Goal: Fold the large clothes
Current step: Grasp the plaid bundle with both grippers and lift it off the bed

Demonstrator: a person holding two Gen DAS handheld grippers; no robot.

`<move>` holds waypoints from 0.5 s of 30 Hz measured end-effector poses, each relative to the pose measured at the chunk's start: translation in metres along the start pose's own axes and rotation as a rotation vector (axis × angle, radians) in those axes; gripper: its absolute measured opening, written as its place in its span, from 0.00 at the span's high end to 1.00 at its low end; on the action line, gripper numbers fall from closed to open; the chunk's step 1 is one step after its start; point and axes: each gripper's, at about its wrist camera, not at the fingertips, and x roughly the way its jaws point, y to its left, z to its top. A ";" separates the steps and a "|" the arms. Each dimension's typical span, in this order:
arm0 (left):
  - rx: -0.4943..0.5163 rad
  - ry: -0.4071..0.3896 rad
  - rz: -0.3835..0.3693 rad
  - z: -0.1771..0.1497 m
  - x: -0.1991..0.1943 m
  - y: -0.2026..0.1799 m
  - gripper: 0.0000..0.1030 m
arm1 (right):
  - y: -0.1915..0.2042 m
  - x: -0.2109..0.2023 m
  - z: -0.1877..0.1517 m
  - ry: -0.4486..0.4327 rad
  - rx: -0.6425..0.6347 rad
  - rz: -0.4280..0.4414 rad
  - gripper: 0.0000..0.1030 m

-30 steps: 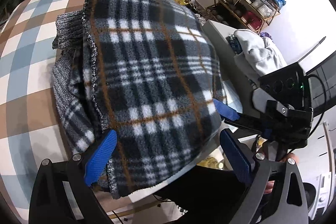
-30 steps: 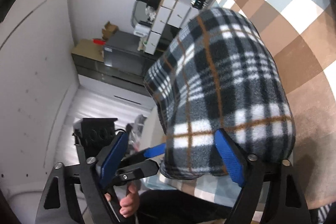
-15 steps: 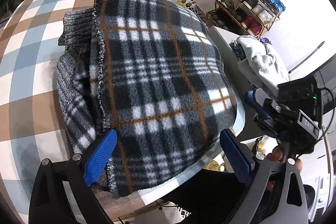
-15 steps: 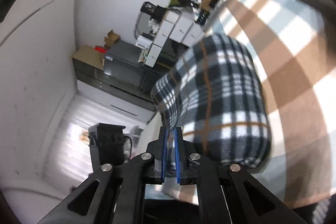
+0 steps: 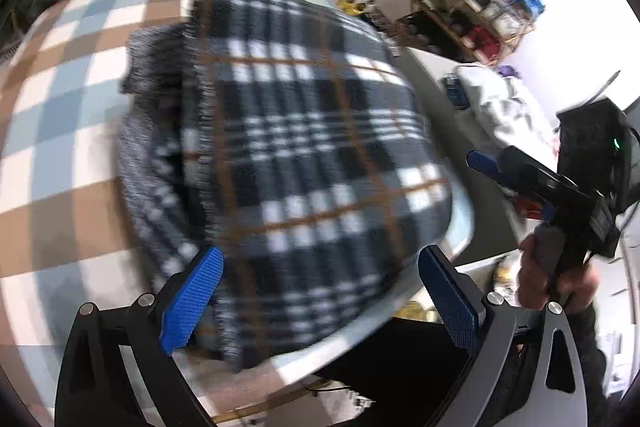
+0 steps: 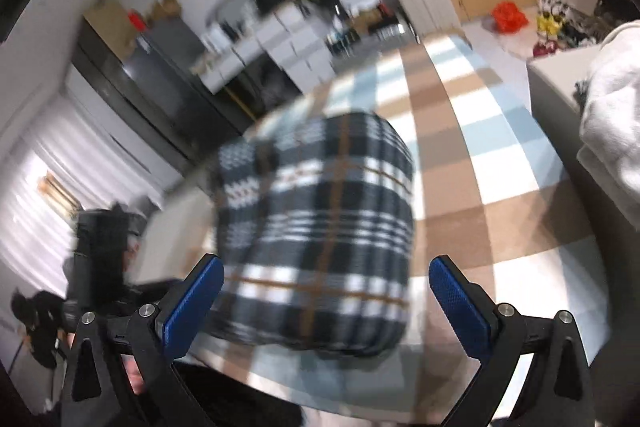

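A folded black, white and orange plaid fleece garment (image 5: 304, 155) lies on the checked tablecloth (image 5: 60, 131) near the table's front edge. It also shows in the right wrist view (image 6: 328, 227). My left gripper (image 5: 320, 295) is open and empty, its blue pads just in front of the garment's near edge. My right gripper (image 6: 328, 303) is open and empty, drawn back from the garment's end. The right gripper also shows in the left wrist view (image 5: 532, 179), off the table to the right. Both views are motion-blurred.
A small white table (image 5: 448, 67) with a heap of pale clothes (image 5: 508, 107) stands right of the main table. A shoe rack (image 5: 480, 7) stands by the far wall. White drawer units (image 6: 288, 43) and a dark cabinet (image 6: 132, 67) stand beyond the table.
My right gripper was open, shut briefly half a second ago, and is open again while pulling back and swinging right. My left gripper has drawn back slightly. The garment stays put.
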 end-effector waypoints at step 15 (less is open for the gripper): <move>-0.247 0.118 -0.091 0.011 0.025 0.074 0.07 | -0.061 0.096 0.028 0.372 0.167 0.247 0.00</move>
